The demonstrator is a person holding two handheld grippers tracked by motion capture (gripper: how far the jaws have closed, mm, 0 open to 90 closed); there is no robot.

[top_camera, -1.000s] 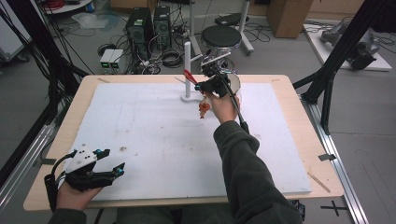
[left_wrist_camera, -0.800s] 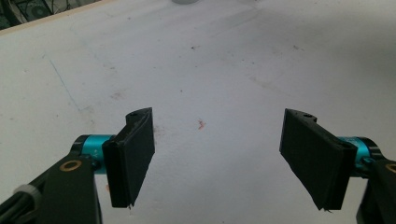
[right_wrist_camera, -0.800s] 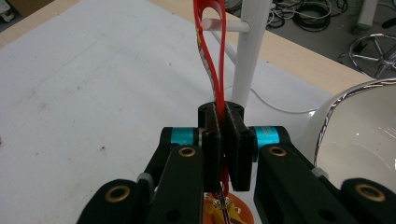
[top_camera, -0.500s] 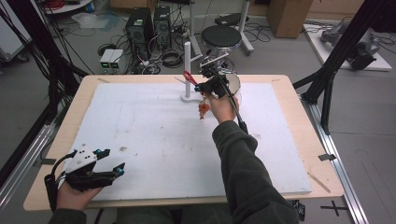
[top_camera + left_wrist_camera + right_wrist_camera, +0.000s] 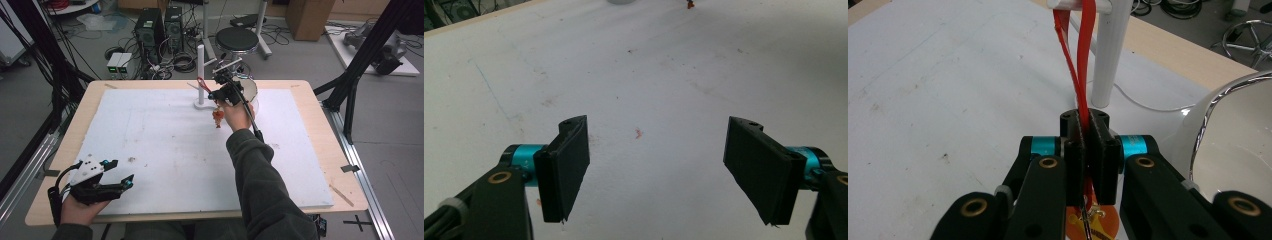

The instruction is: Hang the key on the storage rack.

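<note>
at the top centre of the high view, your right gripper (image 5: 218, 94) is clamped tight on a red ribbon (image 5: 1079, 65), its jaws fully together just beside the white post (image 5: 201, 75) on its round base. a white bowl (image 5: 250, 91) with a shiny rim sits right behind that gripper, and the white mat (image 5: 150, 150) covers most of the wooden table (image 5: 345, 150). nothing stands between gripper and post. at the lower left, your left gripper (image 5: 107, 180) rests near the table's edge, jaws spread wide with nothing between them, over bare mat. compared with a second ago, both grippers sit where they were and the right one's clamp has not changed. in the right gripper view the ribbon is a thin doubled strip, looped over the post's crosspiece at the upper centre and running down between the pads; an orange charm (image 5: 218, 117) hangs below your hand.
</note>
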